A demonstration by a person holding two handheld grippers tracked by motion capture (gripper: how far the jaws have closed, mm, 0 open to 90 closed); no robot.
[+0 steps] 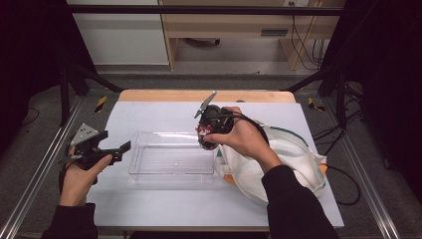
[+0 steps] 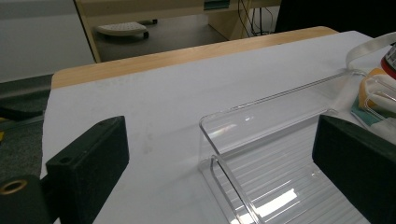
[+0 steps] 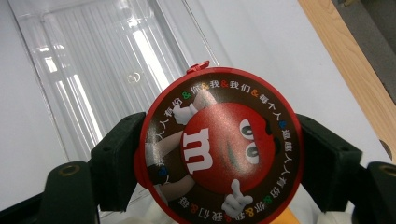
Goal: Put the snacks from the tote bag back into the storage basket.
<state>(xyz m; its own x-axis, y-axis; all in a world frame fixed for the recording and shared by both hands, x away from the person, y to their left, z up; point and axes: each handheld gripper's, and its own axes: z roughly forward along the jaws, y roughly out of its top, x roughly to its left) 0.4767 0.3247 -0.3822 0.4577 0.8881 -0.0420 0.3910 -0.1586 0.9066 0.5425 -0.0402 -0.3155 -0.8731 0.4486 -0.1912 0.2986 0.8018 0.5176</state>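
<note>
Round M&M's tin (image 3: 219,147): clamped in right gripper (image 3: 219,154) above clear bin's (image 1: 171,159) right end, for dropping in. Left gripper (image 1: 112,151): jaws wide, empty, near the table's left edge.

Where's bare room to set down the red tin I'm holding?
The clear bin is bare inside. White table is free behind the bin and between it and the left gripper. The white bag crowds the right, under the right gripper holding the red tin.

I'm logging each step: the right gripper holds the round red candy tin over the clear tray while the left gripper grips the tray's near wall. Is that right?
Not quite. The left gripper grips nothing: in the left gripper view its jaws stand open, apart from the clear tray. The rest holds: the right gripper is shut on the round red candy tin over the tray.
</note>
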